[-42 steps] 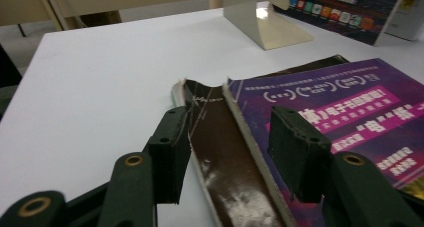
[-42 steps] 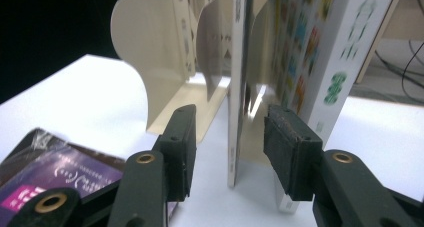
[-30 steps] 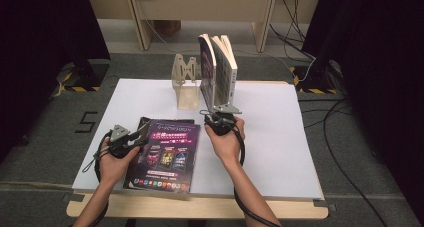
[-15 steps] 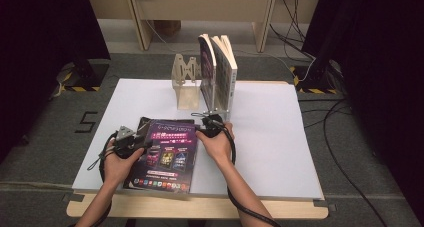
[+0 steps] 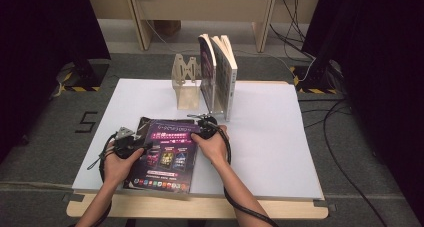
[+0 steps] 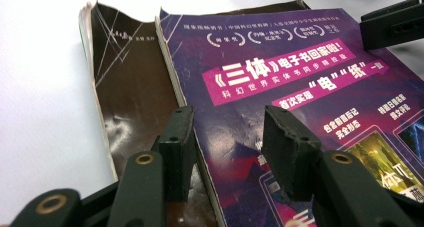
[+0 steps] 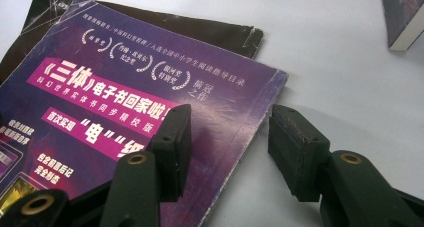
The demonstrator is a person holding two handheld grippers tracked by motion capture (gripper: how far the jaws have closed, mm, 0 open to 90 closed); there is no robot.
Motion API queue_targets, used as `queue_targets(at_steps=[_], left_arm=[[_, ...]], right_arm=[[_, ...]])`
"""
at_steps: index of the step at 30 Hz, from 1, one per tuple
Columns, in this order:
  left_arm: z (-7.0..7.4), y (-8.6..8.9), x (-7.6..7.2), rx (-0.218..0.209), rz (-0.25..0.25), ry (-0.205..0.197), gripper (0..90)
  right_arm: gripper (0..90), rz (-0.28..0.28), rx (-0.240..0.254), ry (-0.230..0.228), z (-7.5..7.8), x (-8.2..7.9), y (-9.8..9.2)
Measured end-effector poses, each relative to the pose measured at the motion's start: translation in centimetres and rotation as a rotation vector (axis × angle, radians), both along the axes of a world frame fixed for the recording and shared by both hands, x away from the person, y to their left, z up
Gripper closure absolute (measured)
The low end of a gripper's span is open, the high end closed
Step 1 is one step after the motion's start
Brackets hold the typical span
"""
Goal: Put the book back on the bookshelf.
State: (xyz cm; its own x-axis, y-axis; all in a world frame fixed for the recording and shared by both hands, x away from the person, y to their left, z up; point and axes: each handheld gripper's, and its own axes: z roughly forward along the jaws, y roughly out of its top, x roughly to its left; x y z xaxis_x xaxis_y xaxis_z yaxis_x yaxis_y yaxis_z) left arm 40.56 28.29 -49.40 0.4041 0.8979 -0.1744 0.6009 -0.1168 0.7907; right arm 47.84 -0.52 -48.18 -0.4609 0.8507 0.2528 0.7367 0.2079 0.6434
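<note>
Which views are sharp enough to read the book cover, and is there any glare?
Left gripper view: cover text on the book is crisp, the near jaws softly blurred. Right gripper view: text legible, faint sheen near the cover's edge. High view: the book is too small to read, lighting even, surroundings dark.

Both forearms are bare, with no sleeves in the high view. Each hand carries black tongs: the left tongs (image 6: 227, 152) and right tongs (image 7: 227, 149) have thick ribbed rectangular pads on arms pinned with brass-coloured rivets. Black cables loop from each near the wrists.

Three books (image 5: 165, 154) (one flat, two upright (image 5: 220, 74)), one wooden stand (image 5: 186, 84).
</note>
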Motion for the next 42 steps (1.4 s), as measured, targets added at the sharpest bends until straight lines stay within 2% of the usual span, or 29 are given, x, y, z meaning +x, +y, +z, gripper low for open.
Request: queue_targets(at_steps=[9, 16, 20, 26, 30, 34, 42], left_arm=[[-0.1, 0.0, -0.1, 0.013, 0.001, 0.009, 58.0], [0.1, -0.2, -0.6, 0.020, -0.008, 0.025, 59.5], [0.1, -0.1, -0.6, 0.007, -0.003, 0.035, 59.8], [0.0, -0.1, -0.6, 0.008, -0.002, 0.036, 59.7], [0.0, -0.1, -0.6, 0.007, -0.003, 0.037, 59.7], [0.0, -0.1, -0.6, 0.007, -0.004, 0.039, 59.7], [0.0, -0.3, -0.6, 0.021, 0.000, 0.035, 59.6]], right_arm=[[50.1, 0.000, 0.013, 0.013, -0.2, 0.1, 0.2], [48.3, -0.003, 0.010, 0.001, -0.3, 0.3, 0.5], [50.2, 0.007, 0.005, 0.001, -0.1, 0.7, 0.5], [50.1, -0.023, 0.017, -0.002, 0.0, 2.0, 0.4], [49.8, -0.039, 0.036, 0.019, 0.0, 2.6, 0.4], [49.7, -0.036, 0.042, 0.022, -0.2, 3.1, 0.4], [49.4, -0.042, 0.063, 0.044, -0.2, 3.4, 0.3]])
